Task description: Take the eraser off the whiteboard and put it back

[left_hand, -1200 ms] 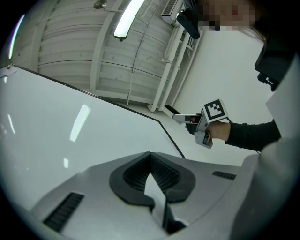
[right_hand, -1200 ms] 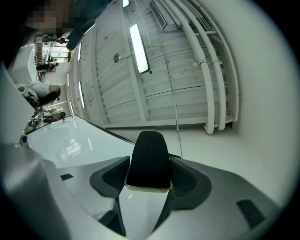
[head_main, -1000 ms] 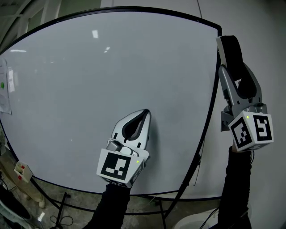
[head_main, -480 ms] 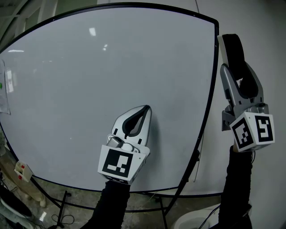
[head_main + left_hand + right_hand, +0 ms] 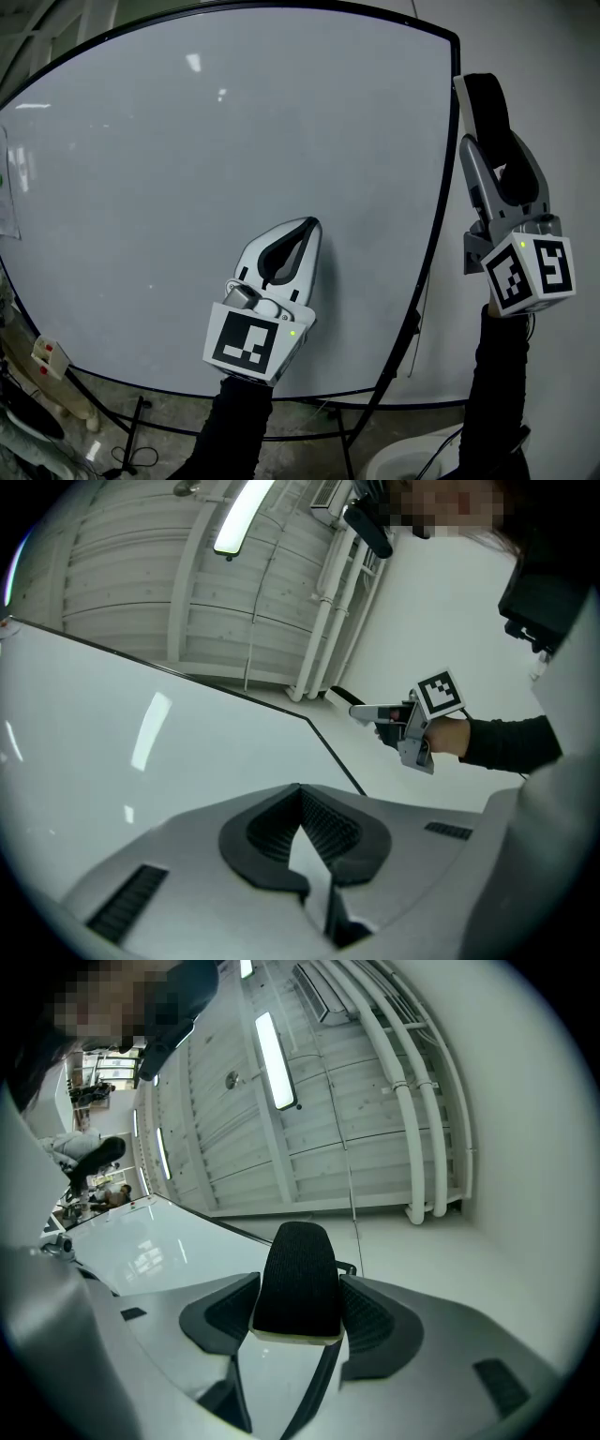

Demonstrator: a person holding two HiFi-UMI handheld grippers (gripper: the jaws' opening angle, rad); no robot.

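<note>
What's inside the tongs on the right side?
A black eraser, squeezed between the right tongs and sticking out past their tips. The pads cover its sides where they squeeze, so those parts cannot be seen.

A strip light (image 5: 272,1061) glows on the slatted ceiling (image 5: 375,1129).

We see the whiteboard (image 5: 169,169) face bare across almost its whole span, so there's free passage over it. The left gripper (image 5: 311,225), jaws together, sits in front of the whiteboard's lower middle. The right gripper (image 5: 495,155), clamped on the eraser (image 5: 483,103), stands just off the whiteboard's right edge (plain wall (image 5: 562,75) behind it). A paper sheet (image 5: 7,197) hangs at the whiteboard's left edge. Below the whiteboard, stand legs (image 5: 375,412) and floor clutter (image 5: 47,361) block the way.
</note>
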